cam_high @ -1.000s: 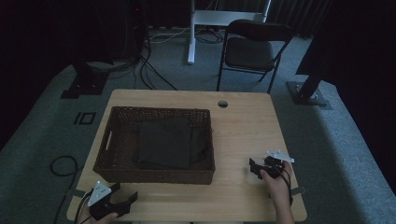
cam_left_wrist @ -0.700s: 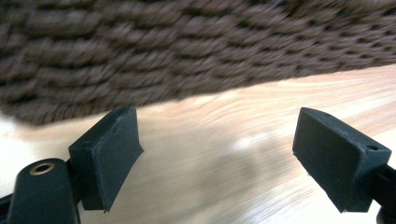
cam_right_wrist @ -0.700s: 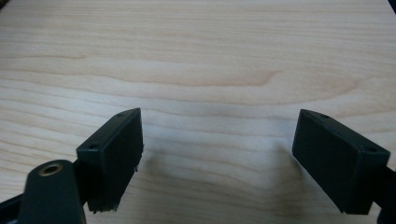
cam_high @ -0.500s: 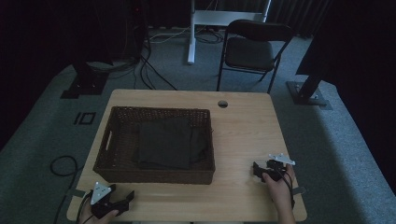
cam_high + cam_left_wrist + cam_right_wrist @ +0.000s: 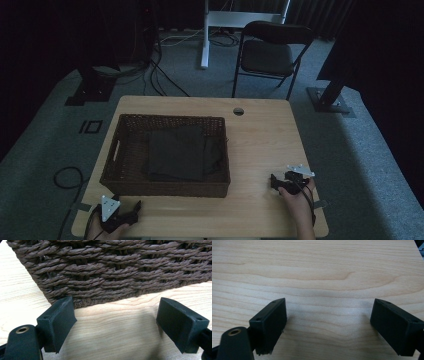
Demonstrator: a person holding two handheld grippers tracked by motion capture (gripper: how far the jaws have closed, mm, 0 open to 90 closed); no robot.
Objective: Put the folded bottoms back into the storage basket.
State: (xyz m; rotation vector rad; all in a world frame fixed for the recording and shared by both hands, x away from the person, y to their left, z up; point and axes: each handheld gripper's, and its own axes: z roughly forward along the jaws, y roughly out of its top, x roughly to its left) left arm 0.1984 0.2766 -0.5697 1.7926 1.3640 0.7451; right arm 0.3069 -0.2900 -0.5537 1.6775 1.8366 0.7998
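Gaping wide, both grippers' fingers (image 5: 58,322) (nothing held).

A light wooden bench (image 5: 260,145) with rounded corners stands on grey carpet; a round cable hole (image 5: 238,111) sits near its far edge; a dark woven basket (image 5: 116,175) rests on its left half; both grippers lie near its near edge, apart from the basket.

- A dim lab or studio-like recording room; black curtains (image 5: 45,45) hang around the floor space
- Grey carpet (image 5: 360,165); loose cables (image 5: 160,65) trailing across it
- Metal stand bases (image 5: 330,100); a folding chair (image 5: 270,52); one light wooden table (image 5: 260,145)
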